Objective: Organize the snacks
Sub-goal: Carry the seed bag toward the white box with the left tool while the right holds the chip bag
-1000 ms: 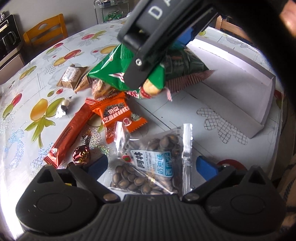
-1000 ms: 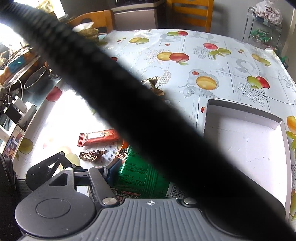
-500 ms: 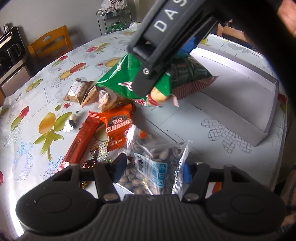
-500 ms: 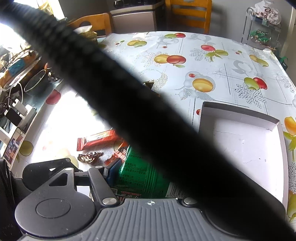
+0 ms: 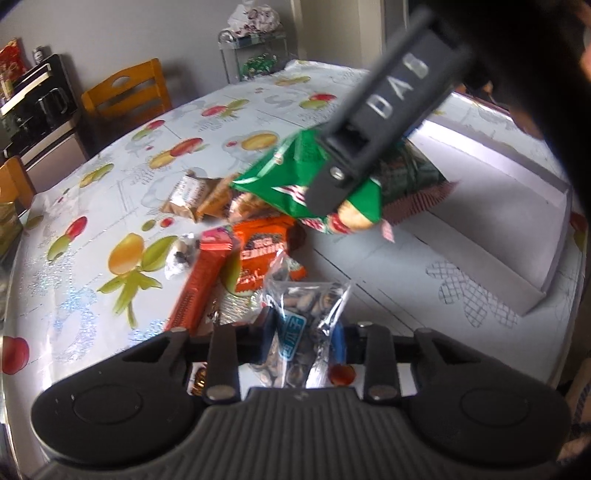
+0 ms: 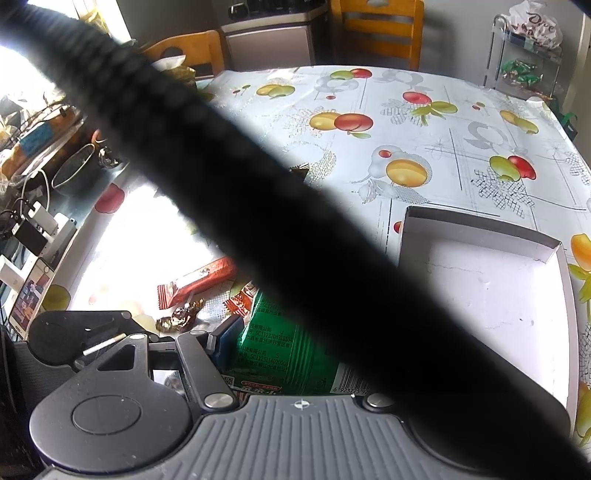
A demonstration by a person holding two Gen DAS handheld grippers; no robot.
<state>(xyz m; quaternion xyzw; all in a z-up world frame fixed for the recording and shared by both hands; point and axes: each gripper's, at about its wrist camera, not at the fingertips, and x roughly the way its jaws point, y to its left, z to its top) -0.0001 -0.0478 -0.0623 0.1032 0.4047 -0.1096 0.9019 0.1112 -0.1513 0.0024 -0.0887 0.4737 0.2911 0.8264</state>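
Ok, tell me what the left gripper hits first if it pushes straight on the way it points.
The left gripper is closing around the clear seed packet, so that is already in its line. Past it, probably the orange snack pack; depth is hard to judge.

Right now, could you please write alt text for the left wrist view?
The left tongs are closing around a clear bag of seeds on a fruit-print table. Beyond, the right tongs hold a green snack bag near a white box.

Home dining area — fruit-print tablecloth (image 6: 424, 122), wooden chairs (image 6: 376, 29), wire rack of sweets (image 6: 524, 62), countertop oven (image 5: 40, 96)
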